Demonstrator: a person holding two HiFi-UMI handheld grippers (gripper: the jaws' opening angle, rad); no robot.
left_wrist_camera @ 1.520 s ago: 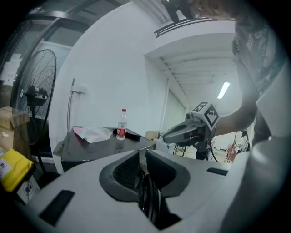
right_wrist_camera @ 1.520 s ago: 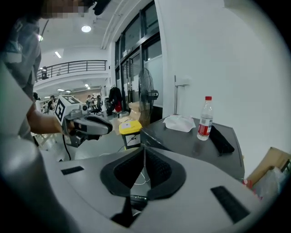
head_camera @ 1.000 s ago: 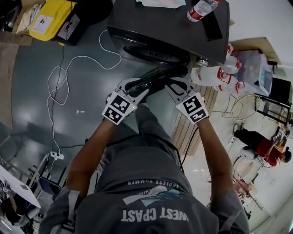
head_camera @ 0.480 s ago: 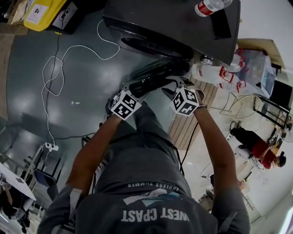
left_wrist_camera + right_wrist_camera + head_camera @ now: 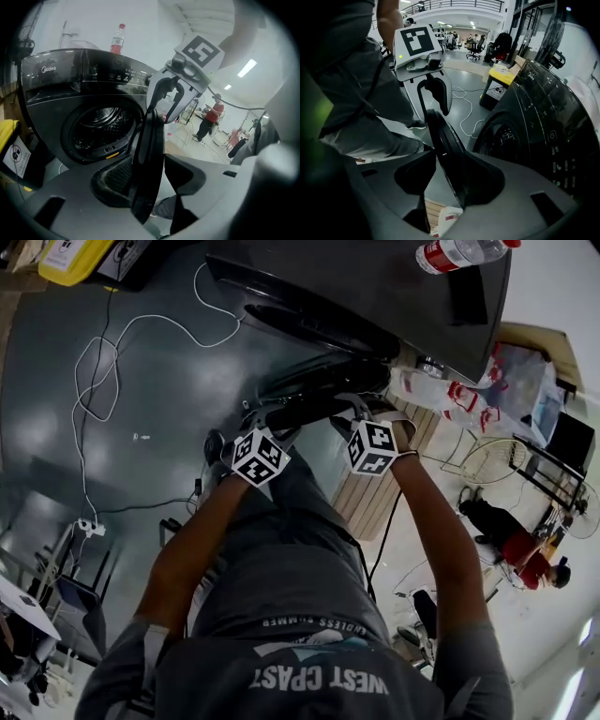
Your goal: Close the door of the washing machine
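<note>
Left gripper (image 5: pixel 150 163) and right gripper (image 5: pixel 449 164) have dropped, jaws just opened apart astride the door (image 5: pixel 323 390).

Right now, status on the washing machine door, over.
Jaws of left gripper and right gripper just opened, astride the round dark door rim, not clamped. Door stands open. Nothing seen blocking the drum opening.

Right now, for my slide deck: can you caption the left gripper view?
Left gripper, jaws just opened, straddles the open washing machine door; drum behind.
</note>
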